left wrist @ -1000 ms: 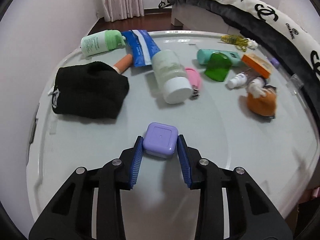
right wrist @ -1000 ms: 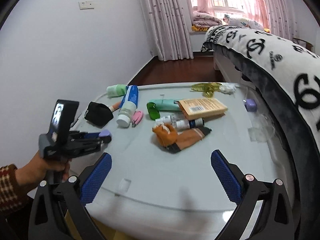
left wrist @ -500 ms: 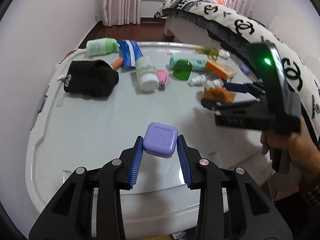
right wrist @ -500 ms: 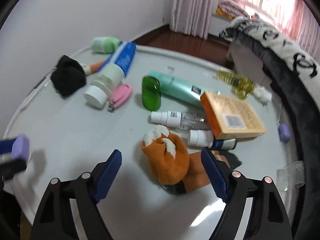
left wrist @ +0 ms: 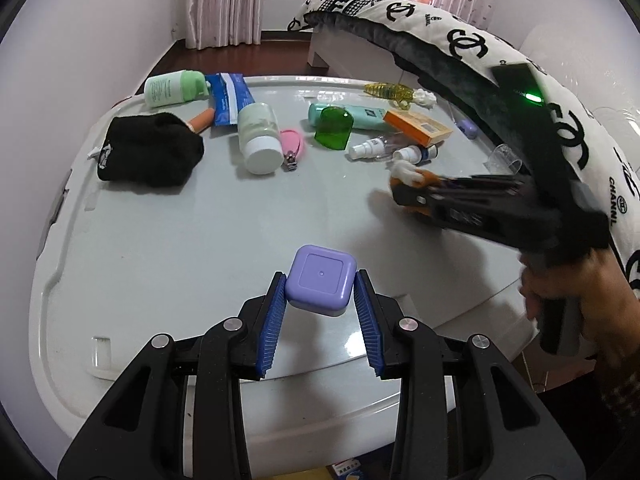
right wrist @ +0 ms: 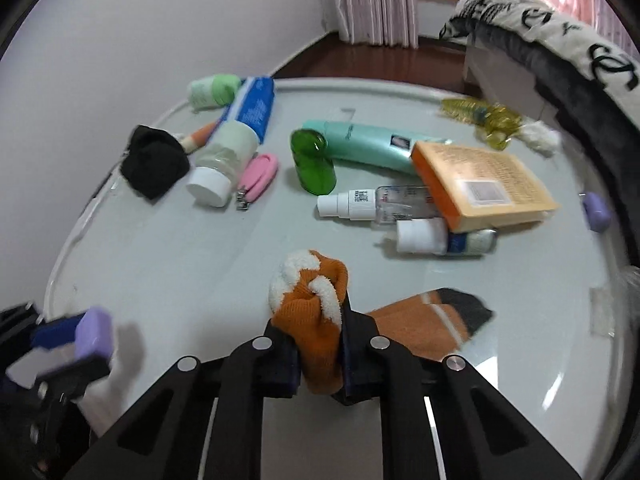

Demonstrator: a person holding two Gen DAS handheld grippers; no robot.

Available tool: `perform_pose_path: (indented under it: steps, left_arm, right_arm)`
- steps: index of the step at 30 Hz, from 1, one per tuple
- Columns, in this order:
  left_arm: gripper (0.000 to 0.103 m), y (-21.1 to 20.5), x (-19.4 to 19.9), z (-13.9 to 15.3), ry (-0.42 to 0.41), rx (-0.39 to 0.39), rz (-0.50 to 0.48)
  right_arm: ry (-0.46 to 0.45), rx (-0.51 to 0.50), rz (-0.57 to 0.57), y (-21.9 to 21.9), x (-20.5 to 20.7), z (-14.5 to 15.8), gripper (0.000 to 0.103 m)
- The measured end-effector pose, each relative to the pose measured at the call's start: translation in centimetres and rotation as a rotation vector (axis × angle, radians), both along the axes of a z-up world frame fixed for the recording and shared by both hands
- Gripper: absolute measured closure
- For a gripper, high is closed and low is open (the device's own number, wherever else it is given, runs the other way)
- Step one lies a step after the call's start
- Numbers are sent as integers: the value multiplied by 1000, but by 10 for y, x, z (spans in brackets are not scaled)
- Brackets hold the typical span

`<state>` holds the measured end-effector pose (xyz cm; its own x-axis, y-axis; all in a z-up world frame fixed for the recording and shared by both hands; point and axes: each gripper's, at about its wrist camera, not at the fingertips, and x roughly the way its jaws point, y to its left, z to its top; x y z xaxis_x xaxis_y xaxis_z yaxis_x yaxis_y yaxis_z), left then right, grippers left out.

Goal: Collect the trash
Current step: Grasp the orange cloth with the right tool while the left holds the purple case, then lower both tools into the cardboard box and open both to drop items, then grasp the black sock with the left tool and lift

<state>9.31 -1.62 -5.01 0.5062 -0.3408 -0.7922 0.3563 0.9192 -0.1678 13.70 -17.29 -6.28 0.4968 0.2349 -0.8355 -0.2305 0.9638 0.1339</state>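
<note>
Left wrist view: left gripper (left wrist: 320, 304) has the purple box (left wrist: 321, 280) pinched between its blue pads, raised over the near edge of the table (left wrist: 180, 240), probably so it can be carried off as trash. Right gripper (right wrist: 320, 344) is closed tight on the orange sock (right wrist: 316, 320), whose tail lies on the tabletop, so a lift looks next.

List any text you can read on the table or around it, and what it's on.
"CHANEL": black-and-white logo blanket on the bed, with interlocked-C logos.
Too small or blurred: print on the mint green tube, orange flat box, blue toothpaste tube, small white spray bottle.
</note>
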Motion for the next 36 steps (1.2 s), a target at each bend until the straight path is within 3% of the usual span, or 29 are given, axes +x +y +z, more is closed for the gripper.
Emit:
perform_pose_path:
  steps: [5, 8, 11, 14, 16, 17, 18, 19, 22, 24, 27, 30, 36]
  left_arm:
    - [69, -3, -16, 14, -46, 11, -27]
    - [69, -3, -39, 22, -57, 12, -48]
    - [69, -5, -79, 16, -33, 25, -86]
    - [68, -5, -116, -5, 65, 43, -116]
    - [68, -6, -138, -21, 135, 66, -121]
    - [60, -5, -149, -31, 178, 72, -117]
    - [54, -6, -156, -40, 225, 82, -118]
    - [46, -5, -164, -48, 268, 86, -105]
    - [35, 0, -167, -56, 314, 101, -50]
    - [34, 9, -161, -49, 290, 73, -5]
    - [30, 22, -151, -26, 191, 37, 58]
    - [26, 34, -133, 0, 77, 56, 128]
    - [19, 65, -55, 49, -39, 33, 273]
  right_arm:
    - [-74, 49, 33, 1, -52, 41, 89]
    - [-102, 37, 84, 11, -104, 63, 88]
    - [-45, 56, 121, 20, -157, 60, 87]
    - [92, 57, 144, 27, -206, 24, 85]
    - [193, 22, 151, 33, -231, -7, 78]
    - [230, 10, 147, 34, -239, -18, 70]
    - [289, 8, 143, 35, -244, -31, 49]
    - [322, 17, 139, 36, -247, -38, 41]
    - [288, -6, 116, 32, -251, -33, 24]
    - [220, 22, 79, 25, -250, -17, 12]
    - [131, 39, 34, 12, -243, 4, 11]
    - [51, 51, -15, -5, -234, 26, 10]
    - [-143, 82, -137, -37, -179, 88, 5]
